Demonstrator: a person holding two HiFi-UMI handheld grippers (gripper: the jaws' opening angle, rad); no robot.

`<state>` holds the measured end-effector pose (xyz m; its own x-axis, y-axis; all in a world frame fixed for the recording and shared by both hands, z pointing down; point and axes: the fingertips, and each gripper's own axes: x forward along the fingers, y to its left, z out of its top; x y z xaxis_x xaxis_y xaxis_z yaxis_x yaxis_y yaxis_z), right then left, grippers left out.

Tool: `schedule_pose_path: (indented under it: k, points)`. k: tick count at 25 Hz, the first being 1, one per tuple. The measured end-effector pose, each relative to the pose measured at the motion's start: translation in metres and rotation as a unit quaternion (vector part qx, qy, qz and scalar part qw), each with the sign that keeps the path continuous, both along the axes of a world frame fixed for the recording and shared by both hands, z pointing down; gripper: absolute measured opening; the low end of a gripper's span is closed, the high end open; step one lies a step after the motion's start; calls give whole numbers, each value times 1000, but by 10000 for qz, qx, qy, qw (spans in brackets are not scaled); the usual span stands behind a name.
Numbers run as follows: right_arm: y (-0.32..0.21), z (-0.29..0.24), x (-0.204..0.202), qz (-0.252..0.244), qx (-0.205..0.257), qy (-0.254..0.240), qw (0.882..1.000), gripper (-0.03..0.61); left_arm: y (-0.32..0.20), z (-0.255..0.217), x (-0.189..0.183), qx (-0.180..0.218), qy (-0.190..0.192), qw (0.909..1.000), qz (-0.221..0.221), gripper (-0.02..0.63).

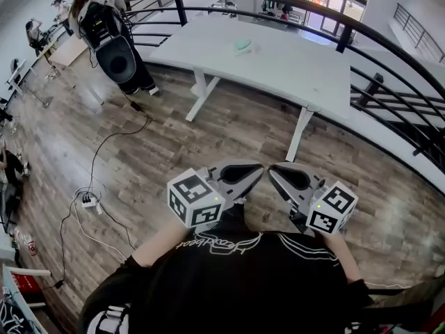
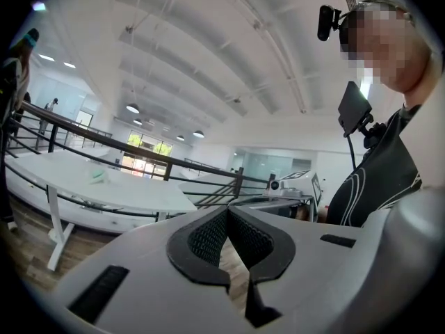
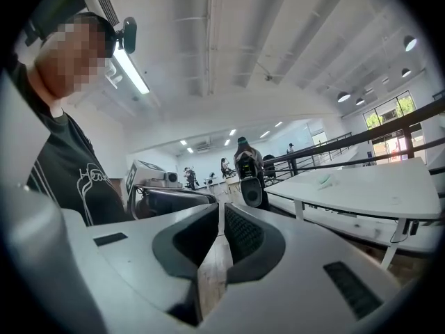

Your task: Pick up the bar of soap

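The bar of soap (image 1: 242,44) is a pale green lump on the far side of the white table (image 1: 278,68), well away from both grippers. It also shows small in the left gripper view as the soap (image 2: 97,176) and in the right gripper view as the soap (image 3: 325,180). My left gripper (image 1: 260,168) and right gripper (image 1: 272,170) are held close to my body over the wooden floor, tips almost facing each other. The left gripper (image 2: 227,211) is shut with nothing in it. The right gripper (image 3: 221,206) is shut and empty too.
A curved black railing (image 1: 348,33) runs behind the table. A person with a backpack (image 1: 104,19) stands at the far left beside the table end. A power strip with cables (image 1: 87,200) lies on the floor at left. Wooden floor (image 1: 229,131) lies between me and the table.
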<state>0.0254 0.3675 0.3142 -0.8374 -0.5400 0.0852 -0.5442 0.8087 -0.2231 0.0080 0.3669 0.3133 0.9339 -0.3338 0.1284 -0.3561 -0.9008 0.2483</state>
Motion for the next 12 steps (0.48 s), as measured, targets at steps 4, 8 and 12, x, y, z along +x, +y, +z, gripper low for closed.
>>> schedule_pose_path:
  k: [4, 8, 12]
  points:
    - [-48, 2, 0, -9, -84, -78, 9999, 31, -50, 3, -1, -69, -11, 10000, -32, 8]
    - [-107, 1, -1, 14, -217, -132, 9997, 30, -106, 3, -3, -153, -127, 9998, 11, 8]
    - [-178, -7, -3, 68, -253, -129, 9996, 31, -180, -4, -7, -158, -168, 9997, 30, 8]
